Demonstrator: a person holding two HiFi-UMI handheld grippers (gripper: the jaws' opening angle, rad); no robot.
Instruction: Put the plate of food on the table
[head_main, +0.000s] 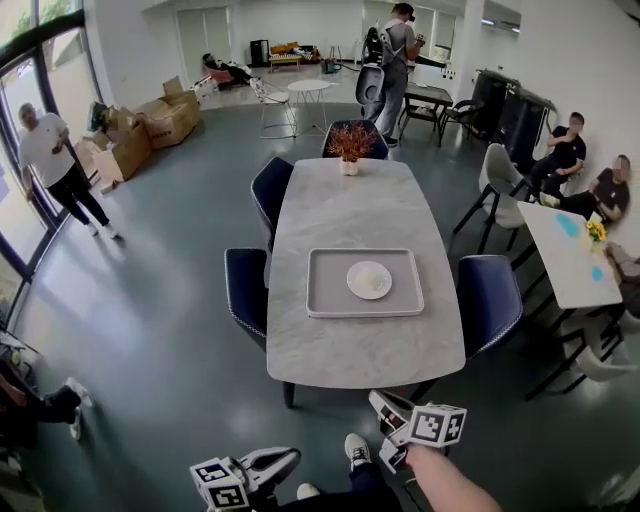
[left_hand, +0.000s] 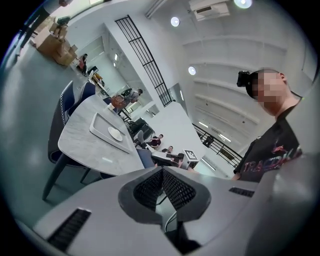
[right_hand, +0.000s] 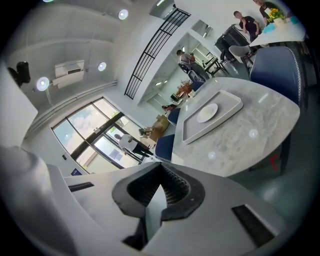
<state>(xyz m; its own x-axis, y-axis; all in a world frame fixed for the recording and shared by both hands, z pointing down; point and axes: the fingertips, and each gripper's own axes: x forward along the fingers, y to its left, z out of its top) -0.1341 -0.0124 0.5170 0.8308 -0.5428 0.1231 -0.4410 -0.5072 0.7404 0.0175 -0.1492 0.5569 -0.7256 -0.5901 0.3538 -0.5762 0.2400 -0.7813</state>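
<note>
Marble tabletop (head_main: 360, 345) ahead, blue chairs (head_main: 488, 300) round it; plate (head_main: 369, 280) sits in the grey tray (head_main: 325, 300) at its middle, well apart from both my grippers. Left gripper (left_hand: 162, 171): fingers (left_hand: 150, 190) pressed together, nothing between; right gripper (right_hand: 161, 169) likewise closed, empty. Only the gripper views show this; head view cuts the left gripper at the frame's bottom edge; food too small to identify.
</note>
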